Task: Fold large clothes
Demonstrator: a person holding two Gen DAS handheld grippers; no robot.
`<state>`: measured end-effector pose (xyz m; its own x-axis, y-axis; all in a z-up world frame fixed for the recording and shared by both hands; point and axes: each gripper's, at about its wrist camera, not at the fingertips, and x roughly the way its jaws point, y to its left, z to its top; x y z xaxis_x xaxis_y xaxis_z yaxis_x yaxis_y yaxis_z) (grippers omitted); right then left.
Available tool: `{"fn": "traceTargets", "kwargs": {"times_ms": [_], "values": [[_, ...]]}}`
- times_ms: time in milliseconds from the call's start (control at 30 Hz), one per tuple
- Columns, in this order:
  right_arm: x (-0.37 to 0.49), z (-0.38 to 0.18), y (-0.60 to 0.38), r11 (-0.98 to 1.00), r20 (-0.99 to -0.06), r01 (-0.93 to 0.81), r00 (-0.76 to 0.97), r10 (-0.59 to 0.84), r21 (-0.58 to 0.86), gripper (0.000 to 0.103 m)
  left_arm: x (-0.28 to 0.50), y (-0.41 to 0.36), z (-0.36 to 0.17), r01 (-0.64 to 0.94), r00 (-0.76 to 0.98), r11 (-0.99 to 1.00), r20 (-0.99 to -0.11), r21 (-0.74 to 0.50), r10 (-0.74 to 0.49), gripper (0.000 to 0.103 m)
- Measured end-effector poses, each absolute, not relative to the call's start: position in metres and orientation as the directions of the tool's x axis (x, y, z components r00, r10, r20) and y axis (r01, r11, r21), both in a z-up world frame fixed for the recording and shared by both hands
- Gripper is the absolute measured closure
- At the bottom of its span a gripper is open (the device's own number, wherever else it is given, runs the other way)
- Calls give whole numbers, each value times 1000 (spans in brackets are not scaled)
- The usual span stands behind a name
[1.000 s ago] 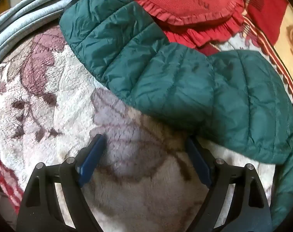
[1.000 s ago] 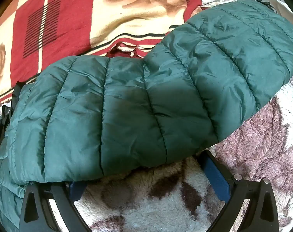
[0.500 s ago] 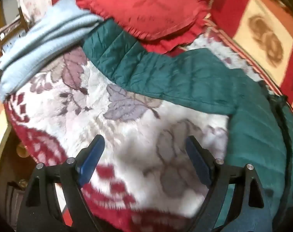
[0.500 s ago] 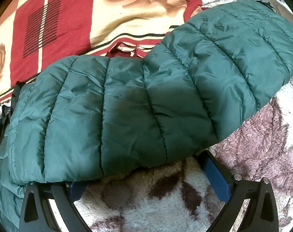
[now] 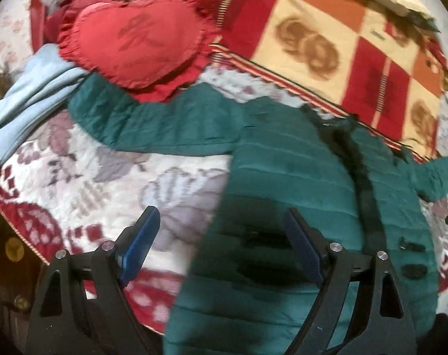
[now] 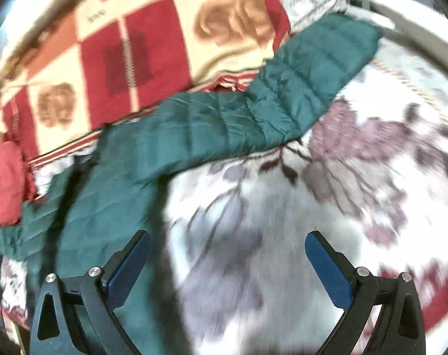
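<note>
Lying under the left fingers (image 5: 303,248), the green jacket (image 5: 283,171) reaches the right fingers (image 6: 129,263); both pairs spread apart.

No readable text: only blurred dark script on the red heart-shaped pillow (image 5: 135,38).

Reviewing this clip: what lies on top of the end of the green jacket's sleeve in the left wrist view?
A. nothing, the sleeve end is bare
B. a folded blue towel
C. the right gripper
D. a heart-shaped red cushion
D: the heart-shaped red cushion with its frilled edge overlaps the far end of the green jacket sleeve, beside a pale blue garment.
</note>
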<state>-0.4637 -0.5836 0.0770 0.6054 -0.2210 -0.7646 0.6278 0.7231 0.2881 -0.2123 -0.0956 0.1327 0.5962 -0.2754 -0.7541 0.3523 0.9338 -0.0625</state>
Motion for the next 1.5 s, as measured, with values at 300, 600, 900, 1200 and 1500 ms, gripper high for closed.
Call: {"fn": "traceTargets", "kwargs": {"times_ms": [300, 600, 900, 1200, 1500], "values": [[-501, 142, -475, 841, -729, 497, 654, -201, 214, 0, -241, -119, 144, 422, 580, 901, -734, -100, -354, 17], [-458, 149, -420, 881, -641, 367, 761, -99, 300, 0, -254, -121, 152, 422, 616, 904, -712, -63, -337, 17], [-400, 140, -369, 920, -660, 347, 737, -147, 184, 0, -247, -114, 152, 388, 636, 919, -702, -70, -321, 17], [-384, 137, -357, 912, -660, 385, 723, -201, 143, 0, -244, -114, 150, 385, 642, 921, -700, -59, -313, 17], [-390, 132, -346, 908, -666, 403, 710, -230, 116, 0, -251, -121, 145, 391, 645, 919, -699, -44, -309, 17]]}}
